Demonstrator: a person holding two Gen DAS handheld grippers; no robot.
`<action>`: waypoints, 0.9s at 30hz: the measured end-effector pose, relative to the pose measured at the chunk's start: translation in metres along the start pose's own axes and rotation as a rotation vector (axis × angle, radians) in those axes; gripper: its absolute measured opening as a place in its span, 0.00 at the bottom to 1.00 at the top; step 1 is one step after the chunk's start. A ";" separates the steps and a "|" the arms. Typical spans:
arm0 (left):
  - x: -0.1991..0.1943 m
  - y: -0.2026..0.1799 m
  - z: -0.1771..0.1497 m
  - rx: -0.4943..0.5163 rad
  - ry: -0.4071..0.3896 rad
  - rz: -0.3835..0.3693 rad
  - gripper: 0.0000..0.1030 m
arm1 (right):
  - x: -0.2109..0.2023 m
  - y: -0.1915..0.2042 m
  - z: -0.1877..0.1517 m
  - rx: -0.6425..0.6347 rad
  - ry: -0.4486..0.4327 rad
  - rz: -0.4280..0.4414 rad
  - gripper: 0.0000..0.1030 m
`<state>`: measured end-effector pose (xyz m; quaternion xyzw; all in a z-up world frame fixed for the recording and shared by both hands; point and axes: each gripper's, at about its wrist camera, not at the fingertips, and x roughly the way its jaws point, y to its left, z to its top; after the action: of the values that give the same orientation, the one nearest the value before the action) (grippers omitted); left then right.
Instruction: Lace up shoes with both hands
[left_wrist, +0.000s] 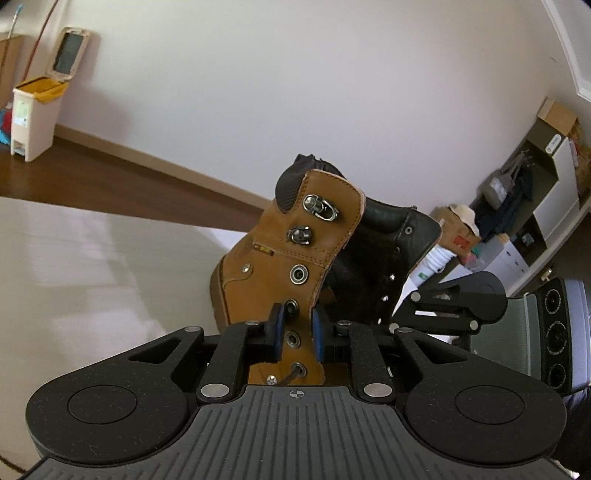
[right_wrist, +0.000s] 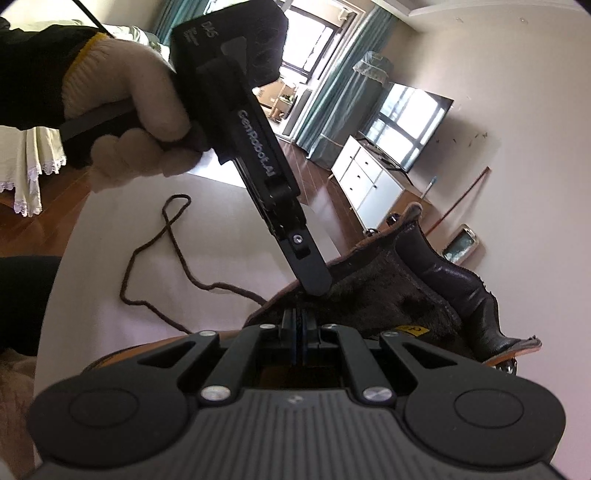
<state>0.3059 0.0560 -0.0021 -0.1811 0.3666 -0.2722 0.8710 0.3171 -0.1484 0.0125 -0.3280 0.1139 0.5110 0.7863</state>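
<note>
Our left tongs (left_wrist: 298, 334) pinch the boot's eyelet flap (left_wrist: 295, 284); right tongs (right_wrist: 298, 332) are closed, possibly on lace (right_wrist: 147, 254). The flap could slip at twelve o'clock.

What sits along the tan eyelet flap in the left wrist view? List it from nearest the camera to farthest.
Lowest eyelet with lace in it → eyelet between the left gripper pads → eyelet by the pad tips → free eyelet → lower lace hook → top lace hook → black padded collar.
</note>
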 end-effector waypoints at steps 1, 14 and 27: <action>0.000 0.000 0.000 0.001 0.000 0.000 0.17 | 0.000 -0.001 0.000 -0.001 -0.001 0.008 0.04; 0.000 0.000 0.001 0.020 0.007 -0.005 0.17 | 0.007 -0.002 0.003 -0.040 0.014 -0.021 0.04; -0.029 0.011 -0.006 0.080 -0.041 -0.002 0.22 | 0.016 -0.004 0.003 -0.042 0.007 -0.011 0.04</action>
<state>0.2886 0.0819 0.0038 -0.1522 0.3372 -0.2839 0.8846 0.3277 -0.1359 0.0078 -0.3467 0.1040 0.5079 0.7817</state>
